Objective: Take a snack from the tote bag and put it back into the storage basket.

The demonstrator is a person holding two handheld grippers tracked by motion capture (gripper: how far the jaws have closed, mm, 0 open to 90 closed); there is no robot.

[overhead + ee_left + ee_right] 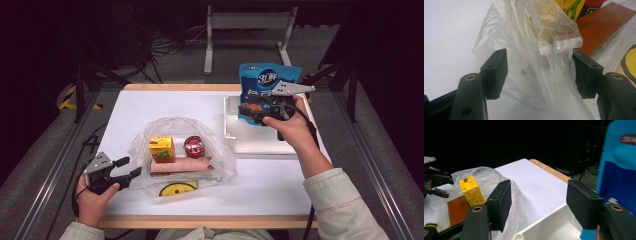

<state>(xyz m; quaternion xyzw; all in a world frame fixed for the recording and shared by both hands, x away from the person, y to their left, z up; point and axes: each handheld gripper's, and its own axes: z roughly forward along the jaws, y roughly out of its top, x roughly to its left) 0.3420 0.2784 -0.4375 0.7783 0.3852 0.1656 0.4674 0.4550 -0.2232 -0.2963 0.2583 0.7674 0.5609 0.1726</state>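
A clear plastic bag [220, 160] lies mid-table, with a yellow juice carton [162, 148], a round red container [193, 146] and a flat pinkish-brown pack [180, 165] on or in it. My left gripper [130, 167] is at the bag's left edge. Its jaws stand open, and loose bag film [541, 62] rises between them without being pinched. A blue snack bag [267, 80] stands upright in the white tray [250, 142]. My right gripper [245, 114] is open just in front of it. Nothing is between its jaws, and the blue bag [619, 177] is off to their right.
A yellow smiley print [177, 188] shows at the bag's near edge. The tray's rim [549, 227] lies just under the right jaws. The table has wooden edges front and back. Beyond it are a dark floor, cables and a white stand [247, 22].
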